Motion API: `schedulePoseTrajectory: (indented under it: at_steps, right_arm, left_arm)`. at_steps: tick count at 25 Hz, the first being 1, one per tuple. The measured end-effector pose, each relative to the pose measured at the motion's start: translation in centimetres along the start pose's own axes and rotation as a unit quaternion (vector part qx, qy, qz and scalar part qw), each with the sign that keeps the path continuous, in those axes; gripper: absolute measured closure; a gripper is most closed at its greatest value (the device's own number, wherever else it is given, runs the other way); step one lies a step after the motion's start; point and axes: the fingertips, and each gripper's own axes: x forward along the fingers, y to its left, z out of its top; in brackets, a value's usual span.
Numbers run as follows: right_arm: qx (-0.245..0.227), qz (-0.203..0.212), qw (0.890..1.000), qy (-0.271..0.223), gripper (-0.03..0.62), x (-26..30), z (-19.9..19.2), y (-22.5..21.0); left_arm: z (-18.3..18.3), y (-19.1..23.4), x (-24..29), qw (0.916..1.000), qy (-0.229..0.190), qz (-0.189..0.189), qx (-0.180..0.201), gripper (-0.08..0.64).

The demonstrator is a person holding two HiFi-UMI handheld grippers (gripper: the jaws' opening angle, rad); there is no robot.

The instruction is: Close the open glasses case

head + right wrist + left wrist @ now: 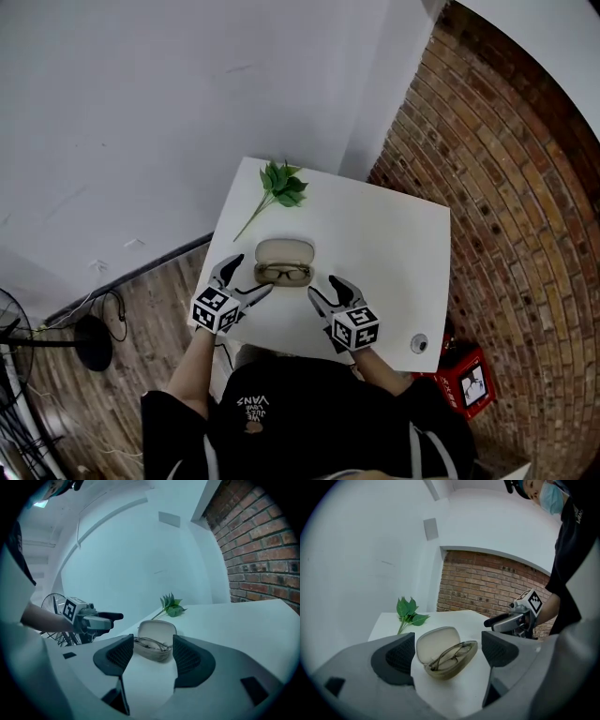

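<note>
1. The glasses case (284, 262) sits open on the white bench (394, 244), nearer the near edge than the far one and toward the left side. A leafy sprig (279, 187) lies well apart from it, by the far left corner.
2. The lid (284, 249) stands up on the far side of the case. The glasses (284, 273) lie folded in the tray, which faces me.
3. My left claw (249, 277) is spread wide and holds nothing. It is just off the case's left end, and its own view shows the case ahead in the gap, untouched.
4. My right claw (325, 287) is also open and empty, near the right end. From overhead I can't quite tell whether its tip grazes the tray; I judge it clear.
5. The step in hand is the approach, so I'd slow down now, as the case looks light and likely to skid on the smooth top.
6. To do it well, I'd steady the tray's end with one claw and bring the other behind the lid, tipping it toward me over the glasses.
7. I'd first check that no temple arm rides above the rim, then press the lid's front edge down until it seats.
</note>
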Motion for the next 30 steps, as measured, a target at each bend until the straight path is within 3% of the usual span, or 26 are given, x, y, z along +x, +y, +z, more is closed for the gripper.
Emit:
schedulePoseTrajectory:
  at_steps: [7,15,21,30]
  right_arm:
    - [0.008,0.021,1.000,0.022,0.351,1.3,-1.7,0.9]
    - [0.028,-0.009,0.999,0.038,0.351,1.7,-3.3,0.8]
    - [0.047,-0.038,0.997,0.040,0.351,2.2,-4.1,1.0]
    - [0.056,-0.072,0.994,0.052,0.351,4.2,-5.2,0.0]
  left_arm:
    - [-0.3,1.3,2.6,0.9972,0.043,-0.057,0.023,0.095]
    - [0.1,2.9,5.4,0.9849,0.093,-0.135,0.056,0.089]
    - [-1.4,2.9,6.4,0.9673,0.143,-0.192,0.082,0.087]
    - [-2.5,2.1,7.3,0.9375,0.184,-0.277,0.102,0.080]
